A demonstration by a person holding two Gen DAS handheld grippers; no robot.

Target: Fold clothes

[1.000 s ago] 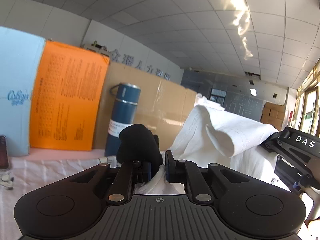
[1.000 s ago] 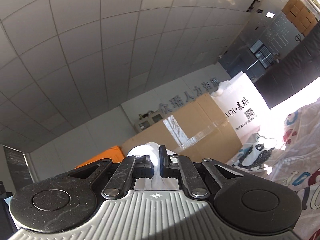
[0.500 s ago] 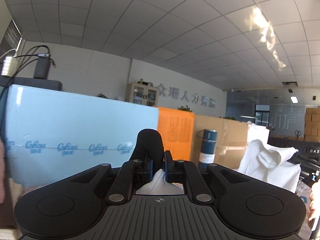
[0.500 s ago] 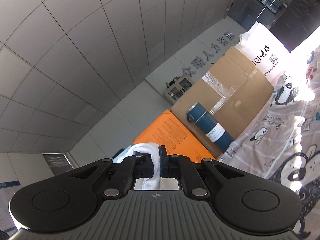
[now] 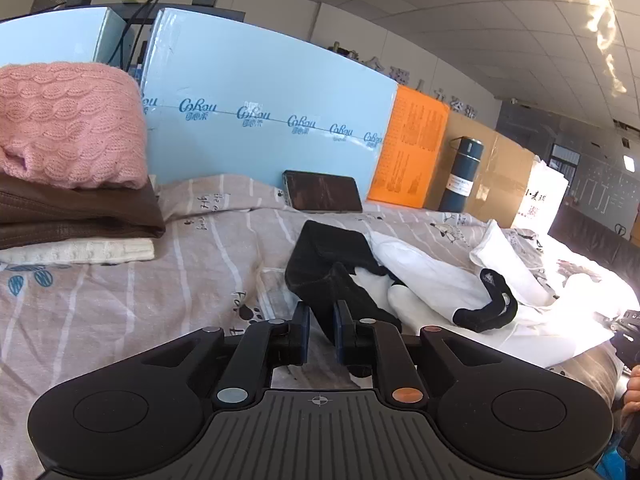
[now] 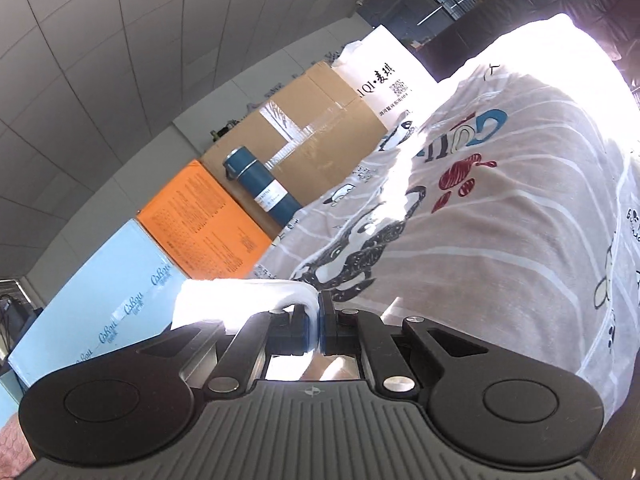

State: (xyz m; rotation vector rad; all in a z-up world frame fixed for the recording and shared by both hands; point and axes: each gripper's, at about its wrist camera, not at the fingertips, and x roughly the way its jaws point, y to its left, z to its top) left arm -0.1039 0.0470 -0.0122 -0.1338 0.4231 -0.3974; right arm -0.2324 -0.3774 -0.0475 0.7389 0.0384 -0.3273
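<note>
A white garment point(image 5: 420, 276) with black trim point(image 5: 320, 264) lies crumpled on the cartoon-print bed sheet point(image 5: 120, 312), a black cuff point(image 5: 492, 304) curling at its right. My left gripper point(image 5: 322, 320) sits low over the sheet, and a strip of the black trim runs between its narrowly spaced fingers. My right gripper point(image 6: 315, 320) is shut on a fold of the white garment point(image 6: 240, 292), which stretches off to the left just above the sheet point(image 6: 480, 260). A person's hand point(image 5: 632, 384) shows at the right edge of the left wrist view.
A stack of folded clothes stands at the left: pink knit point(image 5: 68, 128), brown point(image 5: 80, 212), cream point(image 5: 80, 250). Along the back are a light-blue box point(image 5: 260, 120), an orange box point(image 5: 412, 152), a blue flask point(image 5: 464, 176), a cardboard box point(image 6: 296, 140), a white bag point(image 6: 384, 76) and a dark phone point(image 5: 320, 196).
Both grippers have come down from facing the wall and ceiling to the bed. The garment, held up in the air before, now rests on the sheet.
</note>
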